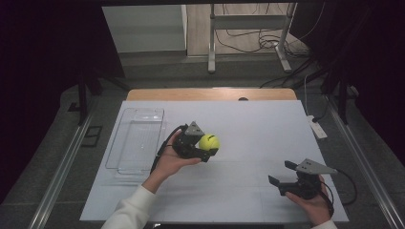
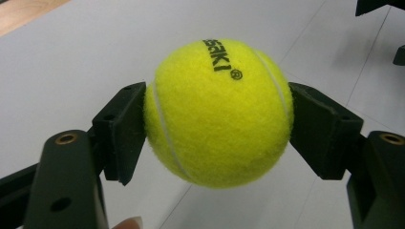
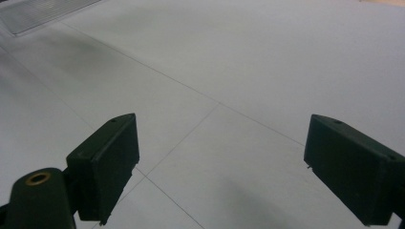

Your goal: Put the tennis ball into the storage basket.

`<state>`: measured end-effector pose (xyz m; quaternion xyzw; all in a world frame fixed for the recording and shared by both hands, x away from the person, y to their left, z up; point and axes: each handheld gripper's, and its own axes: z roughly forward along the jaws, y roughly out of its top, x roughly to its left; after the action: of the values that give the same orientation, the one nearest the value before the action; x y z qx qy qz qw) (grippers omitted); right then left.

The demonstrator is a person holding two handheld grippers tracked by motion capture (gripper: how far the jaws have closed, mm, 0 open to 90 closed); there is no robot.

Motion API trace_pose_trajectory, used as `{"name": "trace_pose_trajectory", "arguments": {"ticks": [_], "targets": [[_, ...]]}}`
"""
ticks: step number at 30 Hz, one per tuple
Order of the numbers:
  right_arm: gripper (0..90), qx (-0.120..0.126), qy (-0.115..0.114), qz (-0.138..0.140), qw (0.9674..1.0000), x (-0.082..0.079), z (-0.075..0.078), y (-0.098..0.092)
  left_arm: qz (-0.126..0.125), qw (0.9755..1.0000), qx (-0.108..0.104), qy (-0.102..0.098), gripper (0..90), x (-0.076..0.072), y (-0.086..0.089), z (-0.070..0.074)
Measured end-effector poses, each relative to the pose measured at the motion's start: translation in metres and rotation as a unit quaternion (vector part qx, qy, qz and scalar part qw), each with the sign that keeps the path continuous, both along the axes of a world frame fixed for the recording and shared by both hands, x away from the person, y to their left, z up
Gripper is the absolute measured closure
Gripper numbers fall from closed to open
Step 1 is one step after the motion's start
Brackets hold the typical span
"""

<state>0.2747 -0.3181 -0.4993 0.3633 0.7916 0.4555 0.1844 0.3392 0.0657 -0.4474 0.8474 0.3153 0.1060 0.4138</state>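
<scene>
High view, left to right: clear tray (image 1: 136, 138) at mid-left sits empty, left tongs (image 1: 210, 147) near centre are clamped on the tennis ball (image 1: 209, 141), lifted off the white surface (image 1: 258, 129). Right tongs (image 1: 282, 172) at lower right gape wide, holding nothing. So pickup's done, drop-off probably left.

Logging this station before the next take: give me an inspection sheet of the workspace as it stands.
Surface: white sheet over a wooden table.
Job's things: tennis ball, yellow, clamped off the sheet; clear tray at left, empty.
Clutter: nothing seen.
Grippers: left gripper shut on the tennis ball; right gripper open, empty.
Cables: black lead behind the right gripper; loose cables on the floor.
Surroundings: metal stand, dark curtains.
</scene>
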Motion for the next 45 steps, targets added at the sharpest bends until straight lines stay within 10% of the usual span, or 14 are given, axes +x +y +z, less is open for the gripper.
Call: {"name": "trace_pose_trajectory", "arguments": {"ticks": [45], "targets": [[12.1,-0.002,-0.002,-0.001,1.0000,0.000,0.000,0.000,0.037,0.9972,-0.048,-0.044,27.0,-0.008,0.034,0.032]]}}
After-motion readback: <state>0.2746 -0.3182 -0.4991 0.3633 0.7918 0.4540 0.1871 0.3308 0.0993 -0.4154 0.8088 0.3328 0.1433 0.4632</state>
